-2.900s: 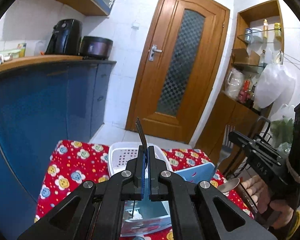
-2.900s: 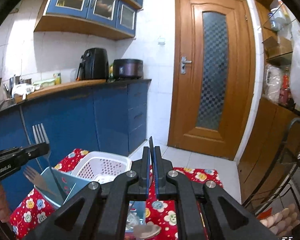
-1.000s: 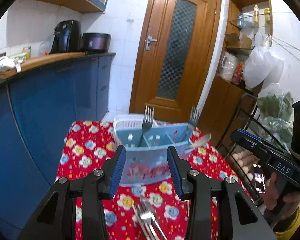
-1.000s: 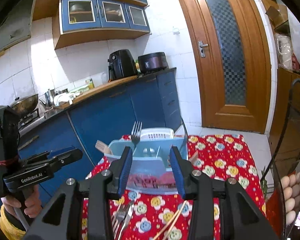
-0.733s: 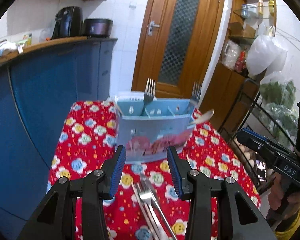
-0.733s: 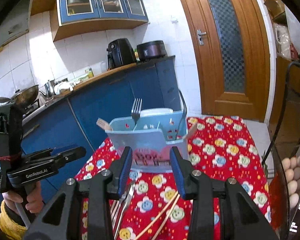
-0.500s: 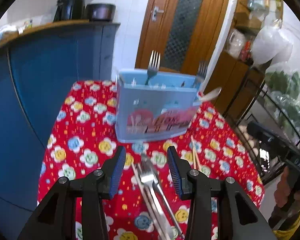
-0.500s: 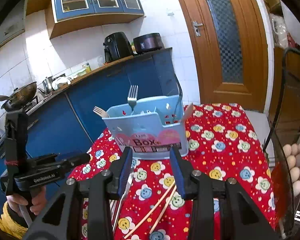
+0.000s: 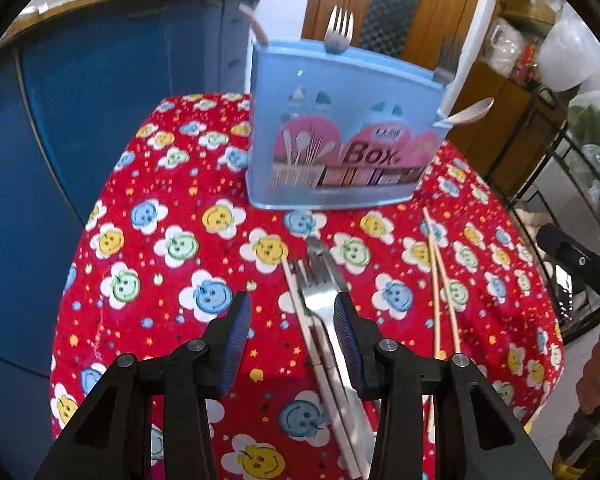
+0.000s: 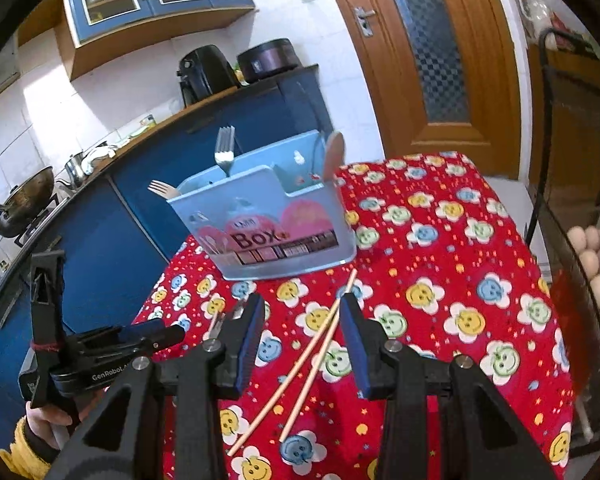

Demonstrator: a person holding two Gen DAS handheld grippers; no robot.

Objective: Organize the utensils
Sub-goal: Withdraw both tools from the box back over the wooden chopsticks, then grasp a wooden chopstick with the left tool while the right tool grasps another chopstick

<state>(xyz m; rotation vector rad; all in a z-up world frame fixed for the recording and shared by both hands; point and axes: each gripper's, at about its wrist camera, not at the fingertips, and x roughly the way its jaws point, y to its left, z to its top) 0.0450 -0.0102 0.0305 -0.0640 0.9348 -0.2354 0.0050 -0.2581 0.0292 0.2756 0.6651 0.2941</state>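
A light blue utensil box [image 9: 340, 152] [image 10: 268, 232] stands on the red flowered tablecloth [image 9: 172, 216]. It holds a metal fork [image 9: 339, 28] [image 10: 224, 152], a second fork [image 9: 446, 56], a white spoon [image 9: 466, 114], a wooden fork [image 10: 162, 188] and a wooden spoon [image 10: 334, 152]. A fork and knife [image 9: 320, 292] lie flat below my left gripper [image 9: 292, 320], near its right finger; the jaws are open and empty. Two chopsticks [image 10: 320, 340] [image 9: 440, 280] lie under my open right gripper [image 10: 302, 332].
Blue kitchen cabinets [image 9: 80, 100] run along the table's left side. A black metal rack [image 10: 560, 128] with eggs [image 10: 596, 256] stands at the right. A wooden door [image 10: 428, 48] is behind. A person's hand holds the left gripper's body [image 10: 100, 352].
Earlier the left gripper held a fork and the right a spoon; both now stand open. Over the last second both sank toward the table and tipped downward, bringing the loose cutlery and chopsticks beneath them.
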